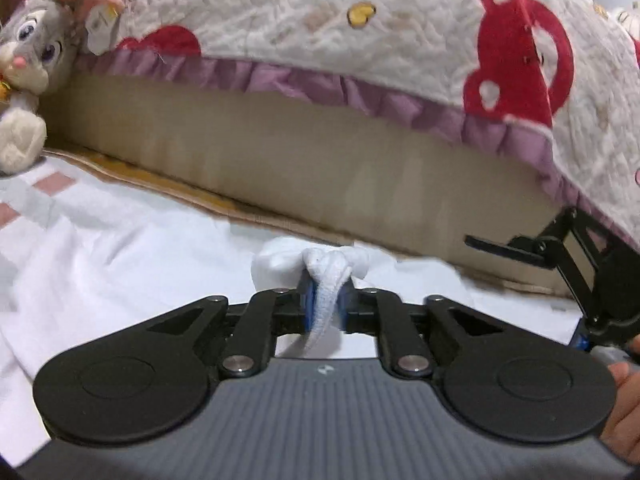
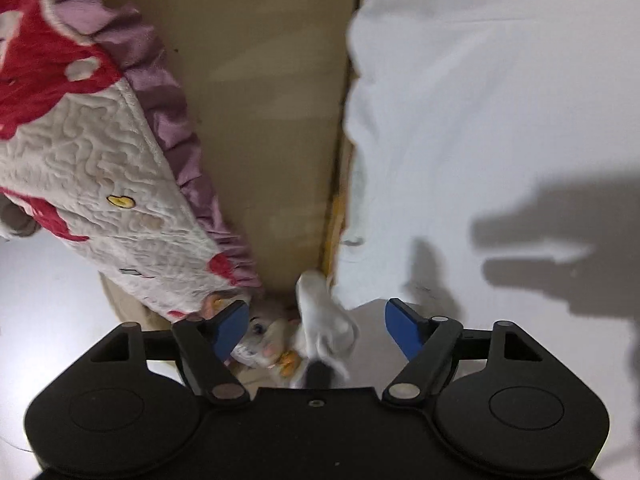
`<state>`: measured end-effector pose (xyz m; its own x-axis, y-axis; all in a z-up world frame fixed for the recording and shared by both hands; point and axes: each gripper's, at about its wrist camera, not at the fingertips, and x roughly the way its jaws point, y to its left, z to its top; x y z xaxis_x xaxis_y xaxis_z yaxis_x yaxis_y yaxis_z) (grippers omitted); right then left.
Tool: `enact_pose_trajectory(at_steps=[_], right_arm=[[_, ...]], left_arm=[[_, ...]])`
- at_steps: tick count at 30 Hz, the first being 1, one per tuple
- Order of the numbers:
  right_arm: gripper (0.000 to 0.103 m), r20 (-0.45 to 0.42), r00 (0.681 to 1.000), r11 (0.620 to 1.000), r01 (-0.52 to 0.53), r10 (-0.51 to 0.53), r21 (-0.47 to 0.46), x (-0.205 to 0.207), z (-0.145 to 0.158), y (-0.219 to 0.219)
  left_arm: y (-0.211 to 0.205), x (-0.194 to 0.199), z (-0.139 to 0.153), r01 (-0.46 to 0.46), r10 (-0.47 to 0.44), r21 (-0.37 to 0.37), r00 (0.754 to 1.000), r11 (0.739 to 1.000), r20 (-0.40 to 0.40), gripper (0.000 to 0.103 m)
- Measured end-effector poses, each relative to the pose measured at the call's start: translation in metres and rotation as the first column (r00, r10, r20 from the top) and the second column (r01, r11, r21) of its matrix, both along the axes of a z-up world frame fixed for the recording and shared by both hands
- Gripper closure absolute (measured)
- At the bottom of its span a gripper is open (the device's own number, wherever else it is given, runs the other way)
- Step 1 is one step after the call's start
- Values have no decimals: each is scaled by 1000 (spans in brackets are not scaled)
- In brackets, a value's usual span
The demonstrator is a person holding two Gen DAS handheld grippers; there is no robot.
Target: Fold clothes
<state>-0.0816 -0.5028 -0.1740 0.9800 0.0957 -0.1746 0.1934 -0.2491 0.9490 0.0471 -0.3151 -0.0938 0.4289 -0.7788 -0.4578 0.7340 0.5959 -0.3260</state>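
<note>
White cloth fills the lower half of the left wrist view: a pale garment [image 1: 120, 248] lies spread over the surface ahead and to the left of the left gripper [image 1: 326, 304], with a few pink squares printed near its far left edge. That gripper's blue pads are pressed together on a bunched, ribbed edge of the garment (it looks like a hem or cuff, though I cannot tell which), and a knot of cloth bulges out just beyond the tips.

Off to its right, the right gripper [image 2: 316, 330] hangs with its jaws wide apart and nothing between the pads. In its own view the white cloth spreads ahead and to the right, while beyond its tips sit a stuffed rabbit [image 2: 266, 346] and a quilt [image 2: 100, 160] with red shapes and a purple frill, draped over a tan cardboard box [image 2: 260, 120].

My reading is that one edge is pinched and the fold wants a second hold. To do it well:

- The left grip looks thick and crumpled; a pull should be slow and level so the wad does not slip out.
- The right gripper's jaws would best close on a flat single edge, well apart from the left hold, so the cloth stretches straight between the two.
- Both holds should travel together, or the crease will run crooked.
- The rabbit and quilt frill lie close; the free edge could snag there.

Whether this pinch opens a fold or finishes one, the pictures do not settle.
</note>
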Motion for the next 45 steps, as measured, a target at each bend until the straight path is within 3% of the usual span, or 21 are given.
enact_pose_trajectory(at_steps=[2, 3, 6, 9, 13, 19, 22, 24, 25, 27, 28, 29, 30, 32, 35, 37, 38, 40, 43, 45], right_arm=[[20, 15, 998, 998, -55, 55, -14, 14, -3, -4], [20, 26, 997, 996, -76, 77, -49, 22, -1, -6], [20, -66, 989, 973, -143, 133, -183, 32, 8, -8], [20, -193, 972, 935, -185, 130, -301, 39, 17, -6], [21, -326, 936, 836, -281, 131, -472, 56, 30, -2], [24, -398, 885, 724, -439, 244, -532, 71, 27, 30], [24, -484, 846, 659, -497, 224, -564, 79, 24, 43], [22, -502, 840, 616, -511, 208, -600, 86, 23, 49], [22, -507, 837, 577, -523, 206, -628, 93, 25, 53], [39, -502, 831, 492, -551, 242, -675, 104, 25, 62], [63, -504, 814, 444, -580, 288, -683, 110, 24, 68], [78, -509, 805, 409, -594, 306, -693, 111, 25, 73], [81, -513, 797, 377, -603, 319, -703, 113, 26, 78], [86, -495, 817, 321, -573, 295, -754, 107, 38, 86], [88, -427, 880, 288, -472, 207, -833, 88, 72, 85], [89, -402, 908, 232, -419, 118, -878, 69, 99, 81], [89, -419, 907, 187, -419, 45, -888, 63, 109, 77], [89, -459, 882, 96, -450, -111, -888, 54, 120, 67], [90, -503, 807, 30, -521, -309, -853, 53, 100, 49], [92, -533, 765, 8, -569, -363, -822, 53, 91, 40]], left_arm=[[4, 2, -5, 34, -34, 14, 998, 999, -57, 62], [7, 4, -6, 54, -53, 19, 995, 998, -80, 61], [40, 10, -8, 122, -119, 41, 990, 992, -71, 56], [75, 17, -12, 111, -108, 78, 993, 991, -41, 53], [106, 31, -22, 58, -52, 92, 996, 994, -69, 53], [134, 52, -33, -25, 35, 124, 996, 992, -77, 54], [134, 62, -39, -53, 61, 160, 997, 986, -45, 54], [133, 69, -45, -61, 69, 183, 997, 981, -37, 54], [133, 73, -49, -67, 77, 187, 996, 980, -44, 54], [134, 80, -54, -76, 90, 173, 993, 982, -76, 54], [135, 84, -57, -81, 97, 166, 991, 983, -92, 54], [135, 87, -59, -84, 102, 161, 989, 983, -104, 54], [135, 87, -60, -86, 102, 159, 990, 984, -99, 55], [134, 88, -60, -86, 100, 165, 992, 983, -76, 55], [134, 88, -57, -99, 108, 178, 993, 979, -40, 55], [137, 89, -54, -112, 119, 162, 992, 980, -33, 54], [137, 89, -53, -117, 124, 159, 992, 980, -31, 54], [137, 88, -52, -125, 127, 179, 992, 976, -1, 55], [134, 83, -49, -122, 113, 215, 992, 969, 53, 55], [136, 82, -42, -117, 105, 200, 992, 973, 67, 54]])
